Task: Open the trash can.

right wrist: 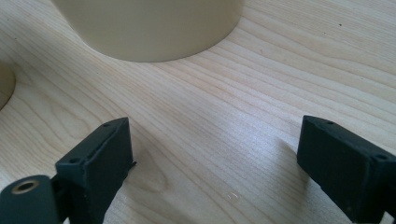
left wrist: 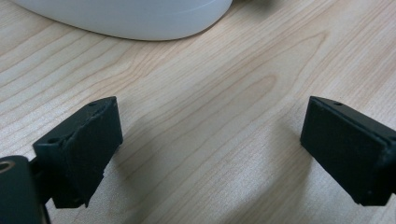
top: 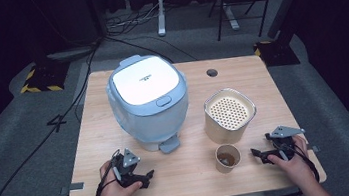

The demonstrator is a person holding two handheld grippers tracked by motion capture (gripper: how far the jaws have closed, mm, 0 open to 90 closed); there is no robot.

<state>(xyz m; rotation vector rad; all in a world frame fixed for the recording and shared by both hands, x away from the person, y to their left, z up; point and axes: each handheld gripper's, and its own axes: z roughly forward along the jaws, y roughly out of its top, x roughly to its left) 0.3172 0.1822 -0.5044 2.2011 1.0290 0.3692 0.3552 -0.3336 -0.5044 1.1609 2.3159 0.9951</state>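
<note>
Gaping wide, both tongs [top: 146, 174] [top: 256, 154] empty — beige canister [right wrist: 149, 25] cropped above.

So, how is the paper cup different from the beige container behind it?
The paper cup is smaller and round, while the beige container is bigger with rounded corners. The paper cup is open on top with something brownish inside; the beige container has a perforated insert in its top. Both stand upright on the table.

Left tongs [left wrist: 210, 140] wide apart over bare wooden table [left wrist: 219, 93], white appliance base [left wrist: 126, 16] beyond.
</note>
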